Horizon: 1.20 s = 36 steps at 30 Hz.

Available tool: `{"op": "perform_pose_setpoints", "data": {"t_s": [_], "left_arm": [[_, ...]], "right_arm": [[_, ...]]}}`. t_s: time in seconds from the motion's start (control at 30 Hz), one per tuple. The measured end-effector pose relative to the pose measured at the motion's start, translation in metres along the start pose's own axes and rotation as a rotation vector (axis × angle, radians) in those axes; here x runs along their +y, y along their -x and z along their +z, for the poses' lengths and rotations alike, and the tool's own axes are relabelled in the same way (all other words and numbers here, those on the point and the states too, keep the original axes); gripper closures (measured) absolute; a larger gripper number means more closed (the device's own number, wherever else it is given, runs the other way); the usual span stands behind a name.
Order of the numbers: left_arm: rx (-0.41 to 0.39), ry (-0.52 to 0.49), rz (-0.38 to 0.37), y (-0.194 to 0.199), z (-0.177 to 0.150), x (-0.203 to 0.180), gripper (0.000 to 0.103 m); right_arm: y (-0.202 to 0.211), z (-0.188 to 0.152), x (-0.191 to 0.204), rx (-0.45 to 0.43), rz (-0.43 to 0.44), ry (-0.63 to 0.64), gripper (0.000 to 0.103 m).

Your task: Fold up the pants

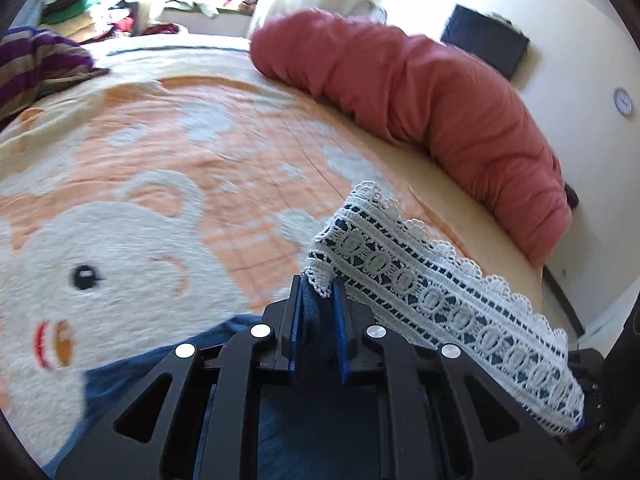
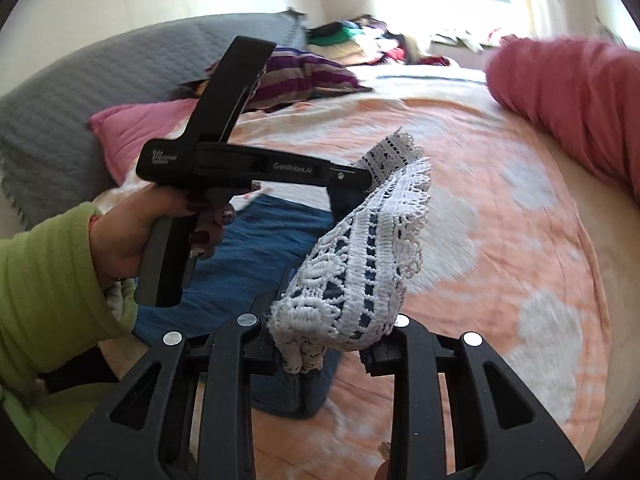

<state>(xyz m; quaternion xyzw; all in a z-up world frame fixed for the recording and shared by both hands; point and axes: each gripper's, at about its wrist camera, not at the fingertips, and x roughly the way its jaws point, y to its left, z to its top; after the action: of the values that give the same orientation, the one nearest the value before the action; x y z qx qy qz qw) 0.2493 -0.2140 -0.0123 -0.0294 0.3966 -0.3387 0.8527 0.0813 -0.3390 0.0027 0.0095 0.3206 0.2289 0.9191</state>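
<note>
While the blue pants [image 2: 256, 236] hang up off the orange-and-cream bedspread [image 1: 168, 152], I have my left gripper [image 1: 319, 292] pinched tight on the dark fabric at one corner of the lace-trimmed hem [image 1: 432, 280], its blue pads closed on the cloth. My right gripper [image 2: 320, 344] sits at the other end of that same hem, but the white lace drapes over its fingers, so I cannot tell how they stand. From the right wrist view I see the left hand [image 2: 160, 220] in its green sleeve holding the left tool above the bed. A red bolster [image 1: 420, 100] lies along the far edge.
</note>
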Motion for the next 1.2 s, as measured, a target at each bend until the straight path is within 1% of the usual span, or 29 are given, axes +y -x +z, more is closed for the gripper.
{"op": "perform_pose_setpoints", "data": {"t_s": [0.1,0.17,0.27,0.33,0.37,0.4,0.47,0.57,0.63,0.67,0.73,0.8,0.87,0.9,0.93,0.97,1.0,1.07,1.13,1.2], "left_arm": [[-0.034,0.028,0.016,0.023,-0.003,0.014,0.090],[-0.057,0.073,0.026,0.036,-0.007,0.029,0.089],[-0.080,0.153,0.048,0.053,-0.015,0.051,0.089],[-0.094,0.231,0.078,0.076,-0.025,0.066,0.083],[-0.105,0.246,0.086,0.086,-0.029,0.071,0.077],[-0.128,0.255,0.098,0.100,-0.034,0.077,0.074],[-0.166,0.276,0.137,0.124,-0.047,0.086,0.071],[-0.194,0.320,0.138,0.147,-0.065,0.102,0.063],[-0.206,0.353,0.153,0.156,-0.079,0.111,0.060],[-0.209,0.373,0.155,0.157,-0.085,0.116,0.058],[-0.196,0.416,0.147,0.157,-0.098,0.126,0.053],[-0.181,0.447,0.136,0.155,-0.107,0.132,0.051],[-0.170,0.456,0.124,0.151,-0.111,0.133,0.051],[-0.159,0.456,0.116,0.147,-0.112,0.131,0.050],[-0.153,0.453,0.109,0.145,-0.112,0.129,0.050],[-0.147,0.450,0.097,0.142,-0.111,0.127,0.049],[-0.138,0.439,0.082,0.139,-0.109,0.124,0.048],[-0.116,0.424,0.067,0.132,-0.107,0.120,0.047],[-0.073,0.428,0.055,0.120,-0.103,0.117,0.047],[-0.012,0.437,0.049,0.105,-0.102,0.116,0.047]], "right_arm": [[-0.010,0.006,0.024,0.006,0.024,0.083,0.083],[-0.020,0.006,0.040,0.017,0.044,0.141,0.082],[-0.042,0.001,0.066,0.069,0.059,0.228,0.082],[-0.060,-0.007,0.082,0.123,0.062,0.278,0.081],[-0.063,-0.010,0.087,0.133,0.064,0.298,0.081],[-0.067,-0.014,0.095,0.147,0.066,0.331,0.081],[-0.072,-0.021,0.107,0.168,0.068,0.379,0.080],[-0.079,-0.028,0.124,0.202,0.065,0.438,0.077],[-0.080,-0.031,0.134,0.211,0.078,0.477,0.075],[-0.080,-0.032,0.138,0.215,0.084,0.490,0.070],[-0.075,-0.033,0.146,0.219,0.116,0.512,0.068],[-0.069,-0.035,0.155,0.225,0.140,0.534,0.066],[-0.063,-0.037,0.161,0.235,0.160,0.557,0.065],[-0.057,-0.035,0.161,0.241,0.191,0.551,0.063],[-0.052,-0.034,0.161,0.242,0.218,0.537,0.058],[-0.044,-0.030,0.157,0.236,0.257,0.515,0.058],[-0.040,-0.025,0.156,0.227,0.275,0.499,0.058],[-0.030,-0.017,0.148,0.197,0.276,0.472,0.055],[-0.027,-0.007,0.134,0.168,0.241,0.429,0.053],[-0.030,-0.002,0.120,0.165,0.209,0.385,0.053]]}}
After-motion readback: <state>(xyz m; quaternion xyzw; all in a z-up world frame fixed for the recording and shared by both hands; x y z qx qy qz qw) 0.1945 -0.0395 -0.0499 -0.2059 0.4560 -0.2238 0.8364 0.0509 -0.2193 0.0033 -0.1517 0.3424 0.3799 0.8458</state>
